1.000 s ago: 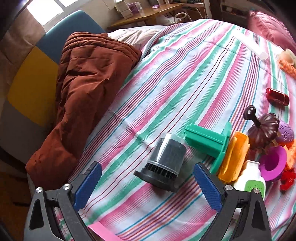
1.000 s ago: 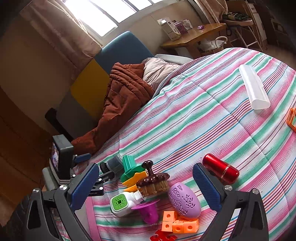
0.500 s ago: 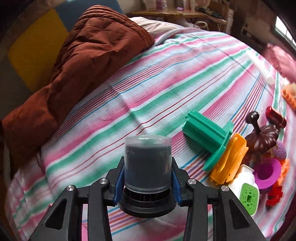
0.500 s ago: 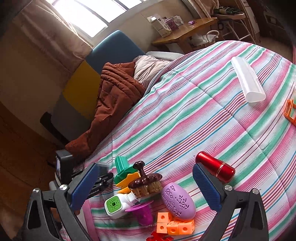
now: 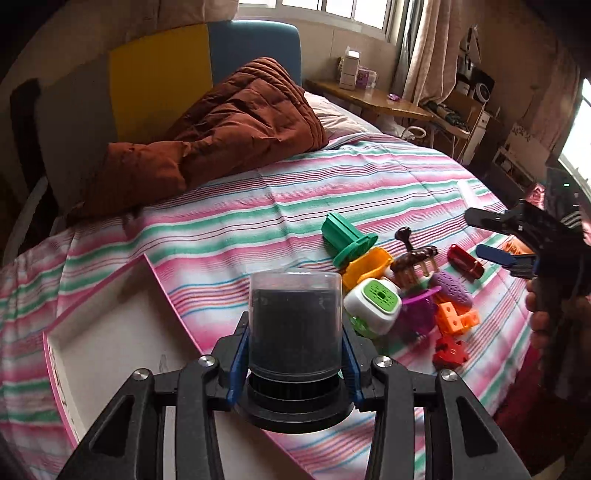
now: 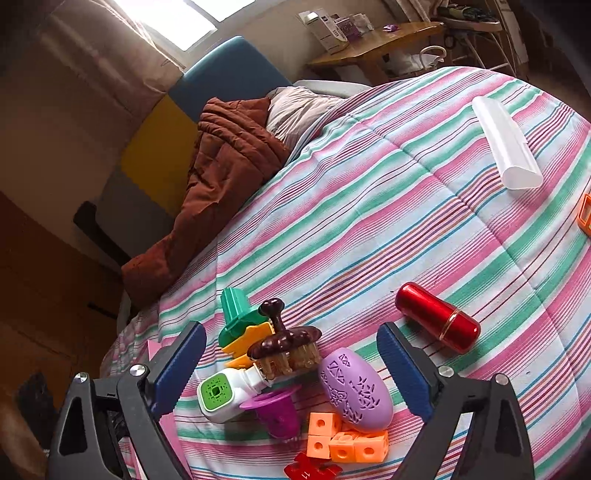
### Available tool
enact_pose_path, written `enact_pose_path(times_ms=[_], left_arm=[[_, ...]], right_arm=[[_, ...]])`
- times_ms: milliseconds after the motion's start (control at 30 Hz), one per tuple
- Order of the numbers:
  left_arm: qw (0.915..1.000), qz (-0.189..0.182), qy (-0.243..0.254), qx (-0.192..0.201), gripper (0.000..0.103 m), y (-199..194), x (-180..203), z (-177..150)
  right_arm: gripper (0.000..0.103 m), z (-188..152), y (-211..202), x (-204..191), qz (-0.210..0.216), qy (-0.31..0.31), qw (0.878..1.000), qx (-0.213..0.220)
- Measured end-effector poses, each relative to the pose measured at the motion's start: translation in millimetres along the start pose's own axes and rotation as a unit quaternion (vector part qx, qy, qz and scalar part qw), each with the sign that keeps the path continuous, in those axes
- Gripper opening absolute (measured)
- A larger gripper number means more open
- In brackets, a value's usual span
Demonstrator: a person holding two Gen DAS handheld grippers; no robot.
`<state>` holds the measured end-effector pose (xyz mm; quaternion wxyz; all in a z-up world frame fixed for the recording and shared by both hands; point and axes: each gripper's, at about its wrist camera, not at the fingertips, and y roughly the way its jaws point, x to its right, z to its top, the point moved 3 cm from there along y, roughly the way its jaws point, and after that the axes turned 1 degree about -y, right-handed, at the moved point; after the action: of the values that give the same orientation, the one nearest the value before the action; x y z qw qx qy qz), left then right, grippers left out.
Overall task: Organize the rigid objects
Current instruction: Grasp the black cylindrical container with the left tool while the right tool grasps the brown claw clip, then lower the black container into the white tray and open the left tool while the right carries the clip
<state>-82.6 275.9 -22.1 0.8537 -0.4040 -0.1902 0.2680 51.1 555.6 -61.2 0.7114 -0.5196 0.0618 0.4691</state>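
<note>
Now lifted off the striped bedspread [image 5: 221, 229] and carried over the pink-rimmed white tray [image 5: 122, 332], black filter canister [image 5: 294, 325] sitting pinched in the left gripper [image 5: 294, 354]. Right gripper [image 6: 291, 373] hovering, fingers spread wide, above the toy pile [image 6: 295, 376].

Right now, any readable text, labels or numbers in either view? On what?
"11", faint: on the red flat piece.
Print on the desk boxes: too small to read.
Marks along the white tray edge: blurred, unreadable.
Nothing else legible.
</note>
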Motion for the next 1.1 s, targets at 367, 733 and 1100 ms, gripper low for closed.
enact_pose_path(times_ms=[367,733,1100], left_arm=[[0.9951,0.042,-0.07,0.055,0.043,-90.5,-32.1,-63.2],[0.9838,0.083,-0.146,0.062,0.043,-129.3,-79.0,-128.0],[0.982,0.082,-0.165,0.044,0.043,-120.4,-85.6,-156.5]], right_arm=[[0.068,-7.0,10.9,-9.6,-0.003,-0.026,0.999,-0.029],[0.054,12.2,80.7,-50.0,-0.088,-0.164,0.974,-0.125],[0.011,0.6,70.4,-61.7,-0.131,-0.229,0.961,-0.087]])
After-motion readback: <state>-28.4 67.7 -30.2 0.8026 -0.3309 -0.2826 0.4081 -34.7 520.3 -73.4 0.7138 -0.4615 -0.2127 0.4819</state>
